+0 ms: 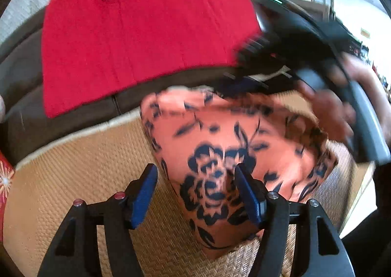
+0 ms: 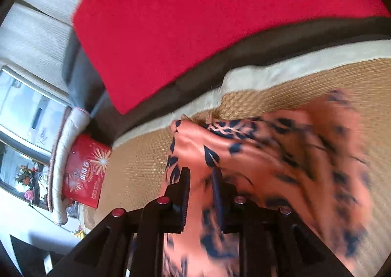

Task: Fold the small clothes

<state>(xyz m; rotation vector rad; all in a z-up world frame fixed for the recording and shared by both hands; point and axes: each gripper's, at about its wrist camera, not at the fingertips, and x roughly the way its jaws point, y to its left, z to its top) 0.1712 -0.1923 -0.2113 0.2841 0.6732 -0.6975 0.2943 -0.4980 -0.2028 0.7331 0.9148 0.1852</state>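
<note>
We have the orange floral cloth [image 1: 220, 135] lying on the woven mat [image 1: 73, 179], in front of the red garment [image 1: 136, 39] draped over the dark sofa edge. Our left gripper [image 1: 195, 193] hangs spread just over the cloth's near corner, pads clear of the fabric, one finger over the mat and one over the print. Our right gripper [image 2: 201, 191] is nearly pressed together, pinching a bunch of the cloth [image 2: 244, 154] between its pads; the fabric trails off to its right, blurred.

In the left view the cloth runs long from its near corner at our left gripper up and right toward our right hand [image 1: 327, 110], with the far edge lifted and rumpled there. So the right hand owns the fold; we judge its edge should travel toward the near-left corner. The left is nearer that corner for pinning or re-gripping.
</note>
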